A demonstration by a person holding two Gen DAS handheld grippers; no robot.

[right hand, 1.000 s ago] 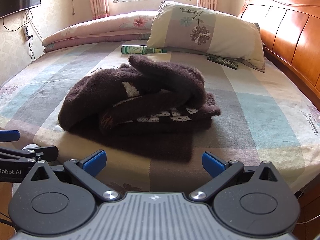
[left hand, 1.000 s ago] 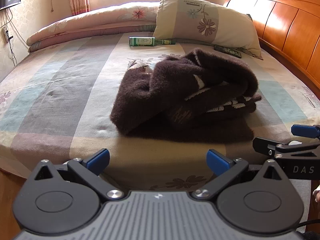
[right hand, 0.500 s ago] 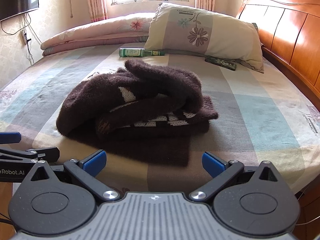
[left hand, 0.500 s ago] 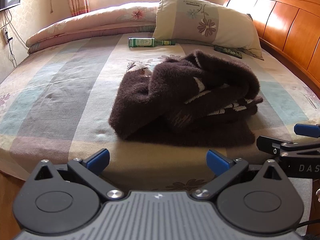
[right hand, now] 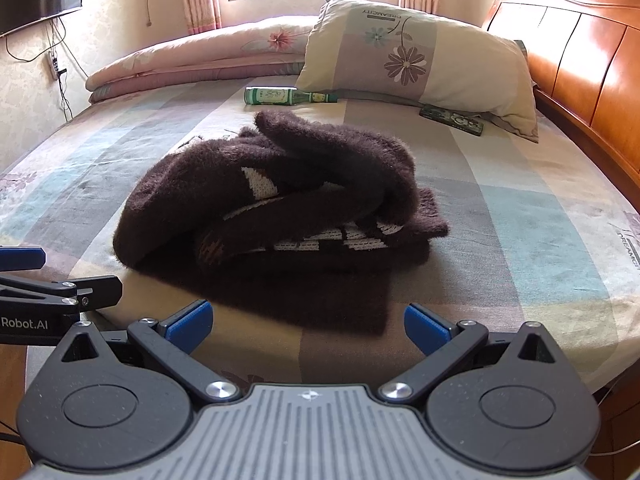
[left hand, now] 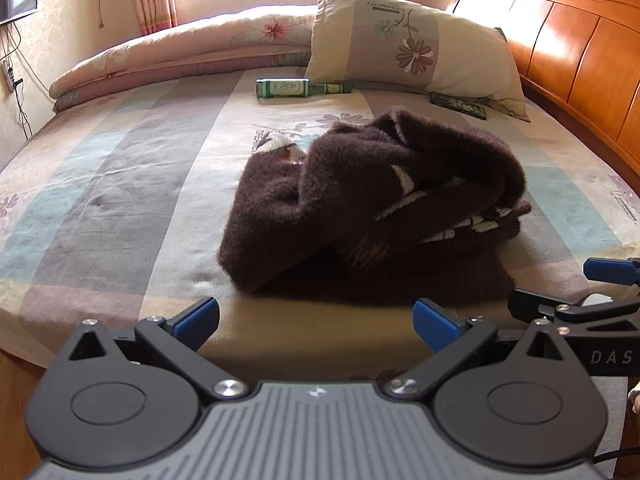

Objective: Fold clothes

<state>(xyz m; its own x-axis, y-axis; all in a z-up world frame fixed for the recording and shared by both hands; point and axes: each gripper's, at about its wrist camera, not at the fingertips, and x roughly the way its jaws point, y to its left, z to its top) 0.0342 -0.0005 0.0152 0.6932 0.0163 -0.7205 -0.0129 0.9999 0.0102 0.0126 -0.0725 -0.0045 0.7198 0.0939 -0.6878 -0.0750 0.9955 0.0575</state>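
A fuzzy dark brown sweater [left hand: 372,204] with white pattern lies bunched in a rough folded heap on the striped bedsheet [left hand: 120,200]; it also shows in the right wrist view [right hand: 280,196]. My left gripper [left hand: 316,320] is open and empty, near the bed's front edge, short of the sweater. My right gripper [right hand: 306,322] is open and empty, likewise short of the sweater. Each gripper shows at the edge of the other's view: the right one [left hand: 584,300], the left one [right hand: 52,280].
A green glass bottle [left hand: 300,88] lies near a floral pillow [left hand: 416,48]. A dark remote [left hand: 458,105] lies by the pillow. A rolled quilt [left hand: 180,60] runs along the far side. A wooden headboard [left hand: 580,52] stands at right.
Both grippers have drawn back slightly and risen, so the sweater sits a little farther off. The sweater has not moved. Both grippers stay open.
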